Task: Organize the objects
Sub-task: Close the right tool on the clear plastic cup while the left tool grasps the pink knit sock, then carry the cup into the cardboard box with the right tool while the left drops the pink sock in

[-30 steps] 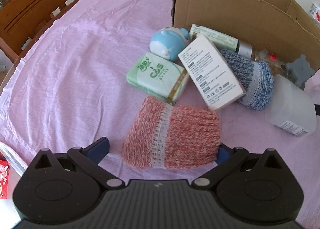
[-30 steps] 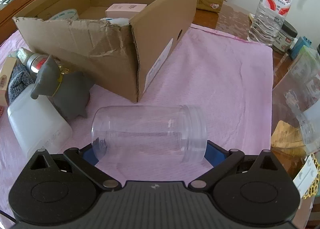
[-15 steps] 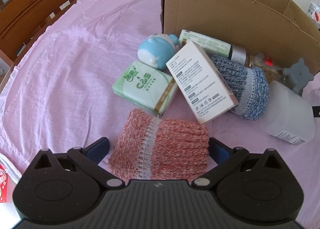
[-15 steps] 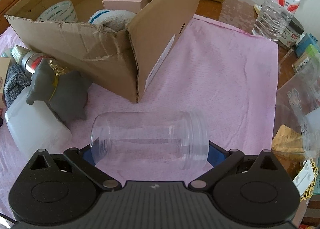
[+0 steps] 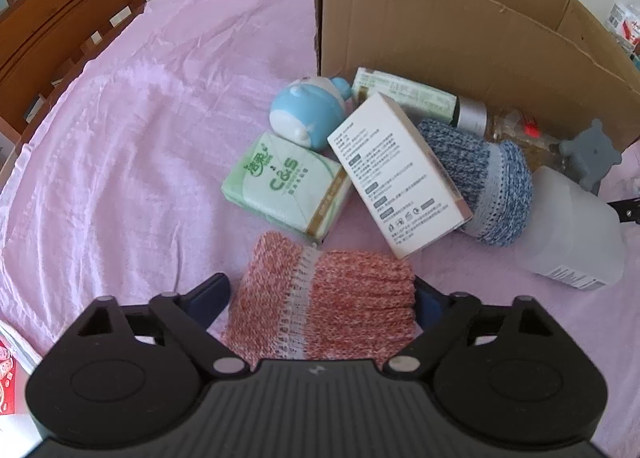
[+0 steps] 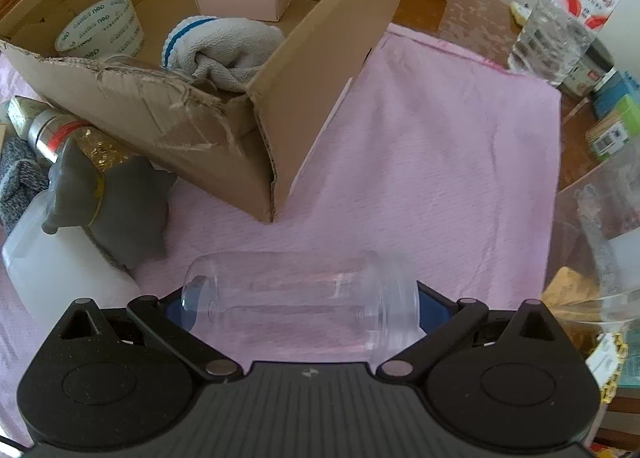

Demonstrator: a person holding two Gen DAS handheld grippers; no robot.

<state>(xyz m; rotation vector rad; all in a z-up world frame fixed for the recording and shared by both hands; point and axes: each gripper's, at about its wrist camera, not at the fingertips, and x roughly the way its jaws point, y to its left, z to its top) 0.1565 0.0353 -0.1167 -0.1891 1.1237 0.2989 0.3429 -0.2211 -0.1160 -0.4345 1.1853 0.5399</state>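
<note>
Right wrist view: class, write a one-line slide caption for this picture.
Right gripper holds a clear plastic jar sideways, near an open cardboard box on a pink cloth.

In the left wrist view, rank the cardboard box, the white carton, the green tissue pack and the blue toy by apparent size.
1. cardboard box, clearly largest.
2. white carton and green tissue pack look alike; the carton lies tilted, so no ranking between them.
3. blue toy, smallest, though it sits slightly farther from the camera.
</note>
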